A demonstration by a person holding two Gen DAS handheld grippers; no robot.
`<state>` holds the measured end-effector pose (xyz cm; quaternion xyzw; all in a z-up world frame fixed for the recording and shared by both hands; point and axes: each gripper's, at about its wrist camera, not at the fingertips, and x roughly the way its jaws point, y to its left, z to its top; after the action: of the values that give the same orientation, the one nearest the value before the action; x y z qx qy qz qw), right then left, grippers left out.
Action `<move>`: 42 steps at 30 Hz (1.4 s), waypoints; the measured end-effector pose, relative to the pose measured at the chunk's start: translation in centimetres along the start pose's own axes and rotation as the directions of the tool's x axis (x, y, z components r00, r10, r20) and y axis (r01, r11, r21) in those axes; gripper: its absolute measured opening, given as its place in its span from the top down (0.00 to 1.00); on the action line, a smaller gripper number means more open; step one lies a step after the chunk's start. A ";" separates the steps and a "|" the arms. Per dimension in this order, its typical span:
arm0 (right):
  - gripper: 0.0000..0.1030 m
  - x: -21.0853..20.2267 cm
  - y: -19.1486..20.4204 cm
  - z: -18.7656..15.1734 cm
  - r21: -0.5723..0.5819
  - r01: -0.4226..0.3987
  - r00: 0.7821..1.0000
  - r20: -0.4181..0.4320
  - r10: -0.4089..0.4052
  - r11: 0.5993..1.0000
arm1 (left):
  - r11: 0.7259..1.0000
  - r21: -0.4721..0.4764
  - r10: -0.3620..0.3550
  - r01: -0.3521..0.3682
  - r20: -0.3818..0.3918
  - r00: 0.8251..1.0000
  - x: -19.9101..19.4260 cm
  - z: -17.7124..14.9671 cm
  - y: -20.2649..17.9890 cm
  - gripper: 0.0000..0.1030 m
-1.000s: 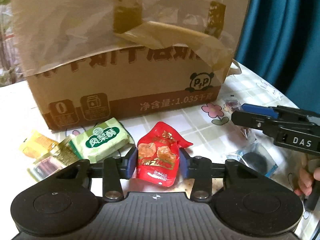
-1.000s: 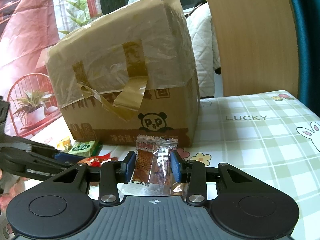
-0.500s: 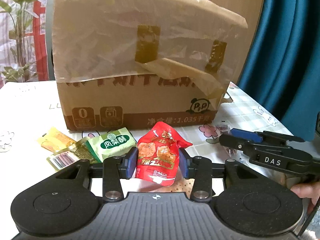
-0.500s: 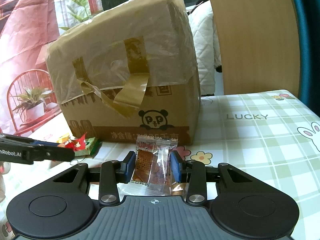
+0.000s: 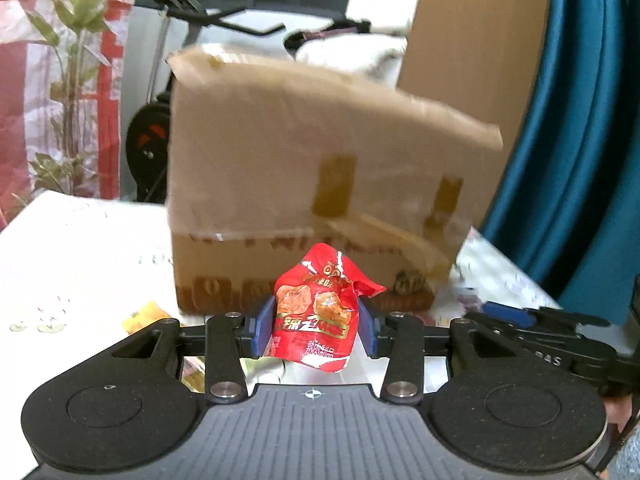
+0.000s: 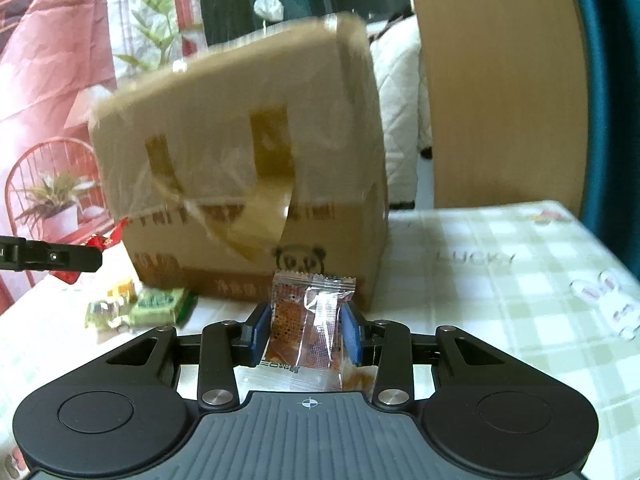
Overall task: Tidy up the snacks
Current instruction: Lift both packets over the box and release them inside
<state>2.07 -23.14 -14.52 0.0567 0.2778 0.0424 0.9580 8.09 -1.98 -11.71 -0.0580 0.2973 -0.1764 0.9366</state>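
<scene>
Left wrist view: we are holding the crumpled red foil snack packet [image 5: 314, 320] between the left gripper [image 5: 316, 326] fingers, in front of the tall taped brown cardboard box [image 5: 304, 168]. We are judging it light, soft and slippery, so we are gripping across its middle. The right gripper [image 6: 306, 332] fingers are pinching the clear-and-orange plastic snack sachet [image 6: 308, 322], equally light and crinkly, also before the box. Small green and yellow packets [image 6: 140, 308] are lying beside the box's lower left corner. To its right the checked table [image 6: 500, 300] is offering room; above its top we are seeing free air.
</scene>
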 end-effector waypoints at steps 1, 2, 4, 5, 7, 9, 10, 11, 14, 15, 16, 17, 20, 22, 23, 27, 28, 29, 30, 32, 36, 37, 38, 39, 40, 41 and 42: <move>0.66 -0.5 0.0 0.5 -0.008 0.004 1.000 0.015 -0.004 1.000 | 1.000 -0.006 0.000 0.000 0.015 1.000 -0.4 0.4 0.1 0.56; 0.66 -1.0 0.1 1.0 -0.014 0.007 1.000 0.031 -0.007 1.000 | 1.000 -0.011 -0.002 0.002 0.030 1.000 -0.8 0.8 0.1 0.56; 0.66 -1.9 0.1 2.2 -0.023 0.012 0.998 0.063 -0.011 1.000 | 1.000 -0.013 -0.004 0.005 0.058 0.998 -1.5 1.5 0.2 0.56; 0.66 -2.3 0.1 2.8 -0.026 0.015 0.997 0.079 -0.013 1.000 | 1.000 -0.011 -0.003 0.004 0.072 0.997 -1.9 2.0 0.2 0.56; 0.66 -3.0 0.1 4.1 -0.037 0.020 0.993 0.113 -0.015 0.999 | 1.000 -0.013 -0.005 0.006 0.097 0.995 -2.4 2.8 0.2 0.56; 0.66 -3.7 0.4 5.5 -0.060 0.013 0.989 0.149 -0.004 0.998 | 1.000 -0.006 -0.008 0.009 0.118 0.993 -2.7 3.5 0.1 0.56; 0.66 -4.0 0.6 6.2 -0.072 0.015 0.986 0.164 -0.003 0.997 | 1.000 0.002 -0.006 0.006 0.132 0.991 -3.0 3.9 0.0 0.56; 0.66 -4.3 0.8 6.9 -0.086 0.017 0.983 0.183 -0.001 0.996 | 1.000 0.009 -0.005 0.004 0.146 0.989 -3.1 4.2 -0.2 0.56; 0.66 -4.7 1.1 9.1 -0.113 0.012 0.973 0.231 0.015 0.994 | 1.000 0.023 -0.008 0.004 0.186 0.983 -3.7 5.4 -0.5 0.56; 0.66 -4.7 1.2 9.8 -0.122 0.008 0.971 0.240 0.021 0.992 | 1.000 0.028 -0.008 0.002 0.197 0.980 -3.8 5.9 -0.5 0.55; 0.66 -4.5 1.4 10.6 -0.139 0.006 0.969 0.246 0.028 0.990 | 0.999 0.036 -0.007 -0.001 0.206 0.979 -3.8 6.4 -0.6 0.55; 0.66 -4.3 1.6 11.4 -0.153 0.008 0.967 0.252 0.031 0.988 | 0.999 0.045 -0.004 -0.006 0.215 0.977 -3.7 7.0 -0.6 0.55; 0.66 -3.6 2.5 14.0 -0.188 0.010 0.958 0.282 0.044 0.982 | 0.998 0.063 -0.002 -0.014 0.248 0.969 -3.6 9.2 -0.8 0.55; 0.65 -2.3 2.8 15.7 -0.203 0.013 0.961 0.273 0.044 0.979 | 0.997 0.079 -0.021 0.001 0.249 0.968 -2.8 11.0 -0.8 0.55; 0.65 -1.6 2.9 16.4 -0.207 0.021 0.965 0.260 0.034 0.978 | 0.996 0.086 -0.031 0.011 0.241 0.970 -2.2 11.9 -0.9 0.55; 0.65 1.9 2.8 18.0 -0.180 0.063 0.976 0.219 -0.022 0.982 | 0.993 0.115 -0.020 -0.005 0.211 0.977 1.3 14.9 -1.1 0.55; 0.65 2.6 2.6 18.3 -0.151 0.067 0.977 0.210 -0.034 0.986 | 0.992 0.123 -0.006 -0.019 0.203 0.979 2.3 15.4 -1.3 0.55; 0.65 3.2 2.6 18.2 -0.132 0.067 0.978 0.203 -0.039 0.989 | 0.992 0.125 0.003 -0.028 0.196 0.981 3.0 15.9 -1.4 0.55; 0.65 3.7 2.5 18.3 -0.119 0.068 0.980 0.193 -0.045 0.991 | 0.991 0.127 0.006 -0.029 0.181 0.984 3.9 16.3 -1.5 0.55; 0.63 4.7 2.6 18.1 -0.112 0.079 0.982 0.178 -0.058 0.991 | 0.992 0.122 0.017 -0.035 0.152 0.988 5.3 16.9 -1.4 0.50; 0.55 5.6 2.3 17.6 -0.083 0.080 0.986 0.150 -0.067 0.993 | 0.994 0.093 0.051 -0.062 0.116 0.992 6.4 16.9 -0.7 0.41; 0.52 5.3 2.2 17.4 -0.079 0.071 0.986 0.155 -0.058 0.994 | 0.996 0.071 0.049 -0.057 0.106 0.993 6.4 16.7 -0.3 0.40; 0.52 5.0 2.1 17.3 -0.081 0.064 0.986 0.160 -0.050 0.995 | 0.998 0.056 0.033 -0.039 0.103 0.994 6.0 16.4 0.1 0.39; 0.52 4.6 2.0 17.2 -0.084 0.057 0.986 0.164 -0.043 0.995 | 0.999 0.046 0.017 -0.022 0.102 0.995 5.6 16.0 0.4 0.39; 0.52 4.1 1.9 17.1 -0.085 0.048 0.986 0.166 -0.034 0.995 | 0.999 0.043 0.014 -0.018 0.099 0.995 5.2 15.8 0.5 0.39; 0.52 3.5 1.7 17.1 -0.084 0.038 0.986 0.168 -0.023 0.996 | 0.999 0.041 0.019 -0.023 0.099 0.995 4.8 15.6 0.7 0.39; 0.52 3.0 1.5 17.0 -0.083 0.031 0.986 0.168 -0.017 0.996 | 0.999 0.042 0.022 -0.027 0.103 0.994 4.3 15.4 0.8 0.39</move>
<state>13.67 -22.78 -1.63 0.0156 0.1948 0.0379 0.9800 20.45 -2.71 -1.63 -0.0431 0.2454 -0.1680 0.9538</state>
